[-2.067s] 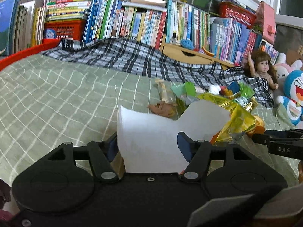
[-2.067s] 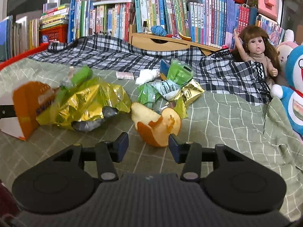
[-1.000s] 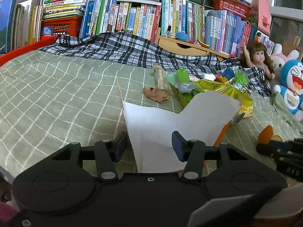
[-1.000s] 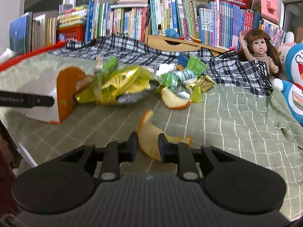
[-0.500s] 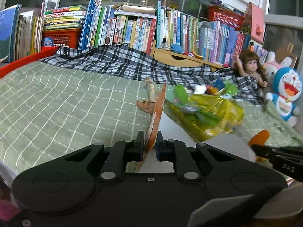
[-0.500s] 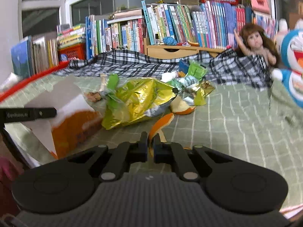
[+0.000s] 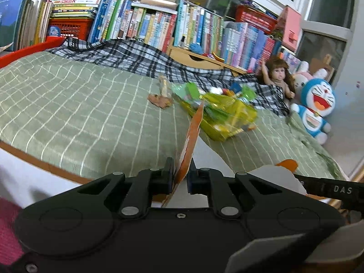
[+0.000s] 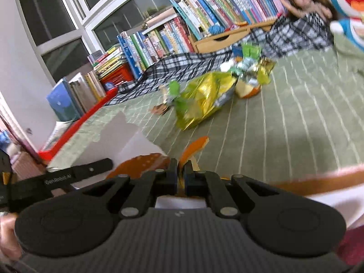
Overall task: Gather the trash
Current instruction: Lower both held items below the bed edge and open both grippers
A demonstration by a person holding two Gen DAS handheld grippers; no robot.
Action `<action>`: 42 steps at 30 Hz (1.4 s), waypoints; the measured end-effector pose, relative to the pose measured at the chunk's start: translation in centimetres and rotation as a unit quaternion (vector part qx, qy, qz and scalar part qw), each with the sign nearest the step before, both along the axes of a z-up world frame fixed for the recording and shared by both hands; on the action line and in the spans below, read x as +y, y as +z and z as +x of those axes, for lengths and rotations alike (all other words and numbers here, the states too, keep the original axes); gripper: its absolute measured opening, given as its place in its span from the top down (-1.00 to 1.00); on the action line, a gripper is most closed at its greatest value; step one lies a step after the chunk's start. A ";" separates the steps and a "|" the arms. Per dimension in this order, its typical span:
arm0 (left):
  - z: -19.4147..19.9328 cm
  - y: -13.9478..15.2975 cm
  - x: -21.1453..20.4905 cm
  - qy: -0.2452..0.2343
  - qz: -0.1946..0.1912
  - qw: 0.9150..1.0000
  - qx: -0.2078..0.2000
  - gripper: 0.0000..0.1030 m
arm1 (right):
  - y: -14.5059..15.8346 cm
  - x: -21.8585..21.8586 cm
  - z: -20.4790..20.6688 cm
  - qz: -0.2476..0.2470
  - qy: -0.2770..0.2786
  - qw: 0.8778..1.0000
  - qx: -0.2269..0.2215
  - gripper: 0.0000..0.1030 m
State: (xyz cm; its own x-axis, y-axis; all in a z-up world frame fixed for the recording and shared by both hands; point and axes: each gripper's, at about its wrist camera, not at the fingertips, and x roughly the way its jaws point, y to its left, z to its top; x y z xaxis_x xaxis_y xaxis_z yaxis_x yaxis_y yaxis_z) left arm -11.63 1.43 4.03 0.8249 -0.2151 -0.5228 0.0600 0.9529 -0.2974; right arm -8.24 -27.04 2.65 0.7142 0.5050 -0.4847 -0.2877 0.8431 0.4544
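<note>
Orange-and-white card is pinched edge-on between the jaws of your left gripper (image 7: 180, 175) — you are clamping the wall of the paper bag (image 7: 192, 134), where a second ago those jaws were standing apart on either side of it. Your right gripper (image 8: 180, 175) is likewise closed, its jaws gripping a curl of orange peel (image 8: 193, 149) that was lying loose on the bedspread (image 7: 91, 113) before the jaws came together. Both grips are therefore recent, and both tools are now being carried back toward the near edge of the bed. In the right wrist view the peel is sitting just beside the bag's open mouth, with the left tool's finger visible at the bag's rim; the view is tilted and blurred, so you are evidently rolling that wrist.

Judgement: you are bringing peel and bag together, and the drop into the bag appears to be the step in hand — not yet done.

Further out, the remaining trash is still waiting on the bedspread: a crumpled yellow foil packet (image 8: 204, 97), a second piece of peel (image 8: 246, 91) beside it, small green wrappers (image 8: 250, 50) and a brown scrap (image 7: 160, 101). Beyond these, a checked blanket (image 7: 141, 59), a doll (image 7: 278, 77), a blue plush toy (image 7: 316, 107) and a row of books (image 7: 159, 27) are not part of the job.
</note>
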 end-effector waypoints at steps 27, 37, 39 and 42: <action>-1.8 -9.3 -2.6 -0.039 0.080 0.984 0.152 0.81 | -8.1 0.9 -1.5 0.009 0.017 0.989 0.145 0.83; -0.9 -10.5 -3.3 -0.047 0.093 0.981 0.165 0.62 | -8.0 2.0 -0.1 0.004 0.036 0.988 0.151 0.63; -0.8 -10.5 -3.4 -0.045 0.093 0.981 0.163 0.34 | -8.0 2.0 -0.1 0.005 0.039 0.988 0.150 0.36; -0.9 -10.3 -3.2 -0.041 0.093 0.982 0.157 0.14 | -7.9 2.1 -0.1 0.005 0.043 0.988 0.147 0.05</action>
State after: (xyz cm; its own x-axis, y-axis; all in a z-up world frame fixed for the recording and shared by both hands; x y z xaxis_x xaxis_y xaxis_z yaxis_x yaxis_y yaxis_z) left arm -12.58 -1.77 -6.26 0.6013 -0.1499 -0.7848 0.0712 0.9884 -0.1342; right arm -8.34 -24.98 -5.27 0.4976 0.5638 -0.6592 -0.2120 0.8159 0.5379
